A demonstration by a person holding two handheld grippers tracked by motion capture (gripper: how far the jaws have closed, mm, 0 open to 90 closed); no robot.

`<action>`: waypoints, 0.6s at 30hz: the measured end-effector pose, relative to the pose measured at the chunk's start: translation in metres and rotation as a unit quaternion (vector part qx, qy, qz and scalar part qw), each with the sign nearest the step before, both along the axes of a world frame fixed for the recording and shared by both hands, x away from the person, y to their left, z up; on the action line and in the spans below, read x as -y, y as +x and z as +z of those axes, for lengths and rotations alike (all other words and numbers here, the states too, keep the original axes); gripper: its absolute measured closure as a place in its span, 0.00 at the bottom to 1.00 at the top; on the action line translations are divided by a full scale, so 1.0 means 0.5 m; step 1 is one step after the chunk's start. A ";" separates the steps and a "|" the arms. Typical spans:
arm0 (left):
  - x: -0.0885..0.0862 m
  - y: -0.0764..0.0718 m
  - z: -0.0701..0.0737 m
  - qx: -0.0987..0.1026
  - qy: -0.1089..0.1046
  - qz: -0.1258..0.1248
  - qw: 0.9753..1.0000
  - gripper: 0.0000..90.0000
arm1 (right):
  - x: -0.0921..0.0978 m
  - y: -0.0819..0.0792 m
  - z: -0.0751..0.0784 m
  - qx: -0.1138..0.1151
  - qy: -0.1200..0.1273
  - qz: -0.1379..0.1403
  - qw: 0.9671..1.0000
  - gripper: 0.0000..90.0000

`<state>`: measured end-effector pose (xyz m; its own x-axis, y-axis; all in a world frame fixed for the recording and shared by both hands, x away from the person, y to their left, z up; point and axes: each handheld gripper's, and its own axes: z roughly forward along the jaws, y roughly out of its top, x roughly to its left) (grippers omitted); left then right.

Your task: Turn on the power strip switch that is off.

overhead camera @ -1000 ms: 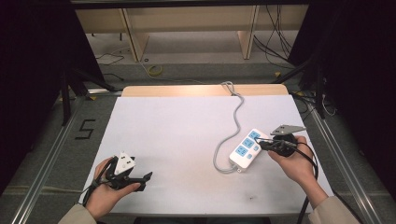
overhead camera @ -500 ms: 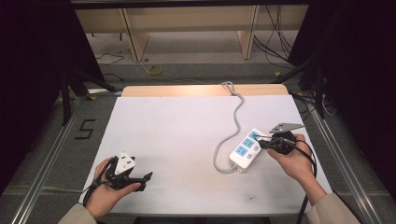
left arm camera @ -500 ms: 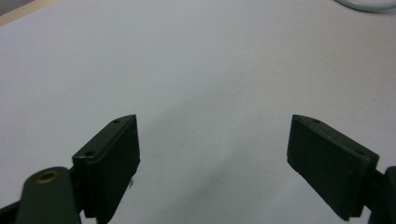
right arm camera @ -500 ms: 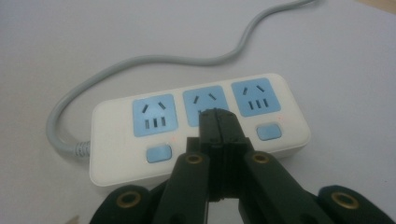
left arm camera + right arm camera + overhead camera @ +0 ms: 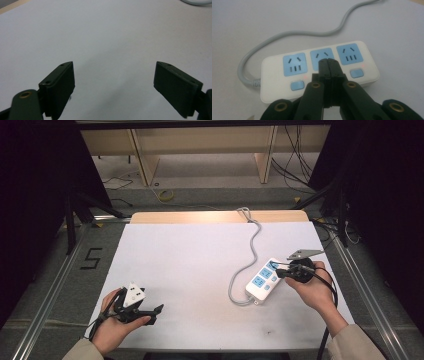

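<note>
My right tool [image 5: 328,62], jaws pressed together and empty, sits over the middle socket of the power strip [image 5: 264,281] at the surface's [image 5: 200,270] right side. My left tool [image 5: 113,85] stands wide open, well apart at the near-left.

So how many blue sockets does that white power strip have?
3 on the white plastic power strip: left blue socket, middle partly behind the shut right hand-held gripper, right.

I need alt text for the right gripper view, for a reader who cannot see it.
The right gripper, jaws shut together, hangs over the middle socket of a white power strip with three blue sockets and blue switches. Its grey cable curves away across the white table.
</note>
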<state>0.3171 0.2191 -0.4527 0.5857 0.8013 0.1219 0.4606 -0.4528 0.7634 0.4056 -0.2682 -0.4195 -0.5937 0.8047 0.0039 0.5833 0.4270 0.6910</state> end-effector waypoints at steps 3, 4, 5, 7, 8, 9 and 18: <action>0.000 0.000 0.000 0.001 -0.001 0.000 1.000 0.19 | 0.000 0.003 0.003 -0.001 0.000 -0.001 1.000 1.00; 0.000 0.000 0.000 0.000 0.000 0.000 1.000 0.19 | 0.000 0.004 0.004 -0.001 0.001 -0.001 1.000 1.00; 0.000 0.000 0.000 0.000 0.000 0.000 1.000 0.19 | 0.000 0.005 0.005 -0.002 0.000 -0.001 1.000 1.00; 0.000 0.000 0.000 0.000 -0.001 0.001 1.000 0.19 | 0.000 0.005 0.005 -0.003 0.000 -0.001 1.000 1.00; 0.001 0.000 -0.001 0.000 -0.002 0.002 1.000 0.19 | 0.000 0.006 0.004 -0.005 0.001 -0.001 1.000 1.00; 0.000 0.000 -0.001 -0.002 0.001 0.000 1.000 0.19 | 0.000 0.007 0.003 -0.006 0.000 -0.001 1.000 1.00; 0.001 0.001 0.000 -0.002 0.002 -0.002 1.000 0.19 | -0.004 0.018 -0.001 -0.018 -0.006 0.001 1.000 1.00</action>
<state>0.3174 0.2188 -0.4529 0.5890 0.7988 0.1226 0.4627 -0.4577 0.7592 0.4149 -0.2662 -0.4201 -0.5941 0.8042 0.0153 0.6076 0.4362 0.6637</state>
